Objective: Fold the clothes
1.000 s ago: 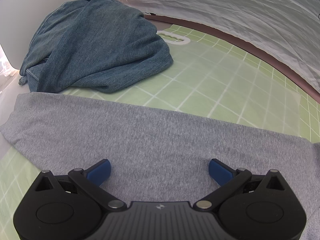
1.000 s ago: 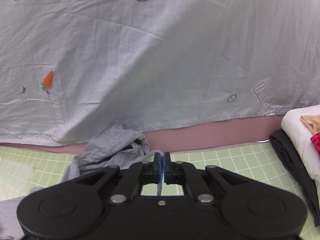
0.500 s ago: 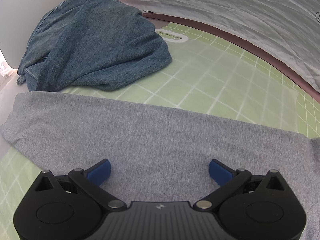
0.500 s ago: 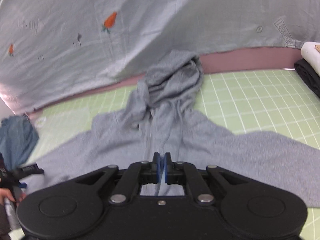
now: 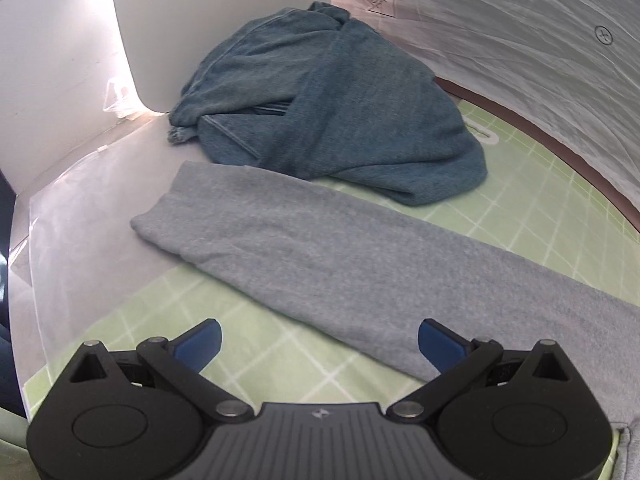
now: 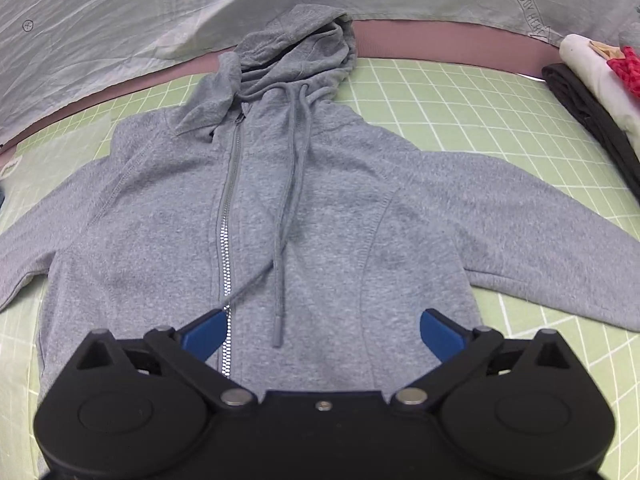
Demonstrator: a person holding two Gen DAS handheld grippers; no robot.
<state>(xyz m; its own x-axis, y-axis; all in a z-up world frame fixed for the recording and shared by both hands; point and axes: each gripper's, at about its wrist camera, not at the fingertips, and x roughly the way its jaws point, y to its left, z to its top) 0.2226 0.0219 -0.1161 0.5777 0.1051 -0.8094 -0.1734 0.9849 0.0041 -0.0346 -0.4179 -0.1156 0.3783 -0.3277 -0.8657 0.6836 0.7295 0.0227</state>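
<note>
Swinging down from the backdrop sheet, the right tool (image 6: 320,330) now hangs over the chest of a grey hoodie (image 6: 304,208), its jaws having just sprung from pinched shut to wide apart with nothing gripped between them, only cloth lying beneath; the left tool (image 5: 318,344) has slid outward along the garment's sleeve (image 5: 320,248) to bring the cuff end into sight, its jaws also spread and empty. The hoodie lies face up and flat on the green gridded mat (image 6: 460,96) covering the counter, zipper (image 6: 226,216) closed, drawstrings (image 6: 290,184) trailing down the front. Its long axis runs from the hem, nearest the right tool, to the crumpled hood (image 6: 296,44) at the far edge by the backdrop, both sleeves spread out sideways. A heap of blue denim (image 5: 332,112) sits just beyond the left cuff, and folded clothes (image 6: 592,76) are stacked off to the right. Folding looks barely begun; the sensible start is probably to pinch each sleeve near its cuff and lay it across the chest, keeping the body flat and the drawstrings tucked inside.
</note>
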